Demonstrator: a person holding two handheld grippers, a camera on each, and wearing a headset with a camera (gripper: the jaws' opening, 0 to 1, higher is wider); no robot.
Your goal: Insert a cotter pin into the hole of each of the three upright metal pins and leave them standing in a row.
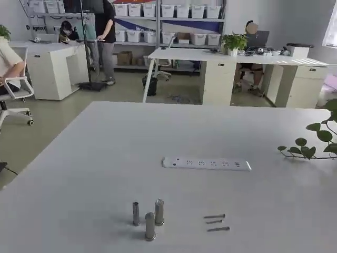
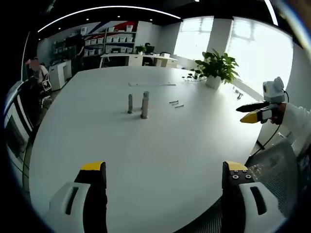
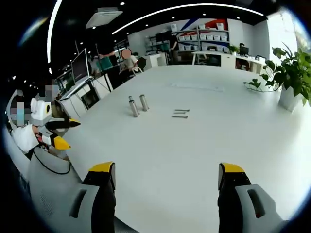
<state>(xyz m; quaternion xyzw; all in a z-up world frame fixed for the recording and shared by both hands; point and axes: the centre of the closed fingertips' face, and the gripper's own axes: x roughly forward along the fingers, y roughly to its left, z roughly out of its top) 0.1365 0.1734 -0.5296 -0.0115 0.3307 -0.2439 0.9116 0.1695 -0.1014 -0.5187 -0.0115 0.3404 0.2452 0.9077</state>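
Three metal pins (image 1: pixel 150 217) were seen upright, clustered on the white table (image 1: pixel 158 137), with three cotter pins (image 1: pixel 216 222) laid flat near them. The left gripper (image 2: pixel 164 169) and right gripper (image 3: pixel 166 171) were held wide open, empty.

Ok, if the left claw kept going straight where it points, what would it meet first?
Mostly free white table ahead of the left claw. The first things near its line look like the upright metal pins, slightly left of centre; depth is unclear.

White table (image 1: pixel 105 158), power strip (image 1: pixel 206 164) lying mid-table, leafy plant (image 1: pixel 316 139) at its right edge, shelves of white bins (image 1: pixel 174 10) beyond
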